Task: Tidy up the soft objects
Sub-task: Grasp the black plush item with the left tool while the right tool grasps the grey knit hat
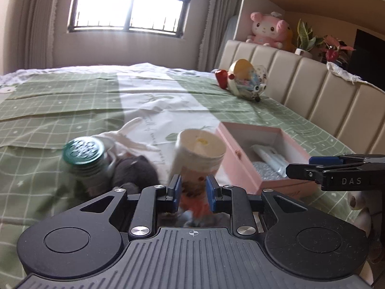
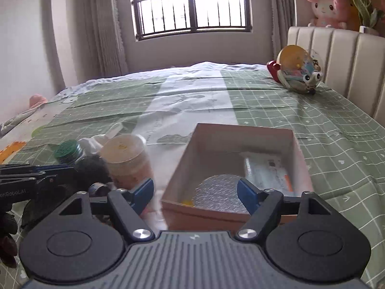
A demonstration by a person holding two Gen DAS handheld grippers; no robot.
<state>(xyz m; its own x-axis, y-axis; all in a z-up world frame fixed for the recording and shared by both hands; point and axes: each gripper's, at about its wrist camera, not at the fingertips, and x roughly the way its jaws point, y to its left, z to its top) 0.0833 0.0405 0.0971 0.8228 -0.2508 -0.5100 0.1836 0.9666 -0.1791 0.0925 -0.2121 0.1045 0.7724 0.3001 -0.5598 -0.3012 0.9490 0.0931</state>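
My left gripper point(image 1: 191, 190) is shut on a round tub with a cream lid point(image 1: 198, 151) and holds it just above the bed, left of an open pink box point(image 1: 240, 144). The tub also shows in the right wrist view point(image 2: 127, 159). A green-capped jar point(image 1: 84, 156) and a dark fuzzy object point(image 1: 134, 171) lie to its left. My right gripper point(image 2: 195, 192) is open and empty over the near edge of the pink box point(image 2: 226, 214), which holds a silver disc point(image 2: 216, 192) and a white packet point(image 2: 267, 171).
The green checked bedsheet point(image 1: 60, 110) covers the bed. A clear pouch of toys point(image 1: 247, 79) lies by the padded headboard point(image 1: 312, 89). A pink plush point(image 1: 267, 30) and plants sit on the shelf behind. A window is at the far wall.
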